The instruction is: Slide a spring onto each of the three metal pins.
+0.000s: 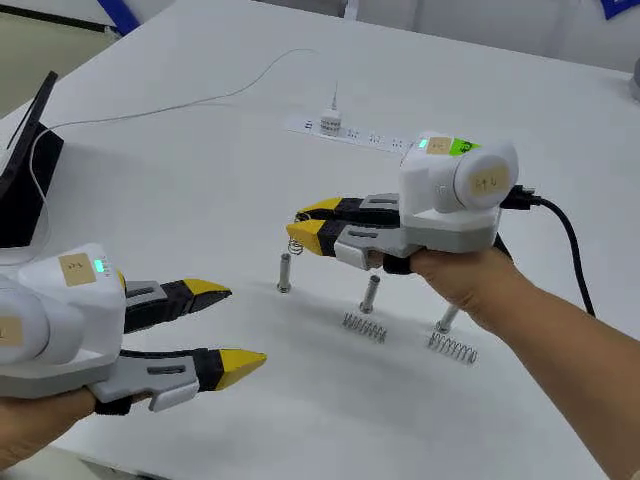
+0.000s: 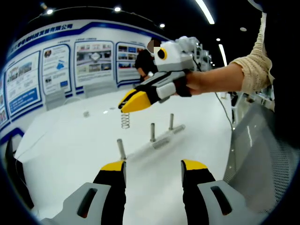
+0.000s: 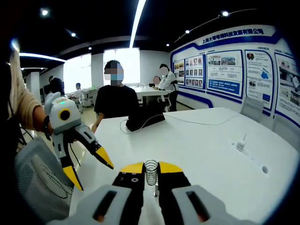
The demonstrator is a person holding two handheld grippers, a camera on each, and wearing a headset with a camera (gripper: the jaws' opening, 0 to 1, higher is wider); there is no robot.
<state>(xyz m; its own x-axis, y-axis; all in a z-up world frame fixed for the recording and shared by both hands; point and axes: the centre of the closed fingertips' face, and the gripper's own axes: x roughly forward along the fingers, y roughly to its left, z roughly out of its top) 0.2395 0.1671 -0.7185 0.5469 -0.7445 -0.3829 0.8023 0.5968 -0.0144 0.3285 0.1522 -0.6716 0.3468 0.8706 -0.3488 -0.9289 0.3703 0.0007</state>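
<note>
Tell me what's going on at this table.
A person works with a gripper in each hand. The right gripper is shut on a spring, holding it just above the end pin of three upright pins on the white table. The other two pins are bare, with two loose springs lying beside them. The left gripper hovers open, holding nothing.

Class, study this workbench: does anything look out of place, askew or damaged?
Nothing stands out. The left pin, middle pin and right pin stand upright on the table. Two loose springs lie flat beside the latter two. The right gripper holds the third spring, which looks undamaged, above the left pin.
</note>
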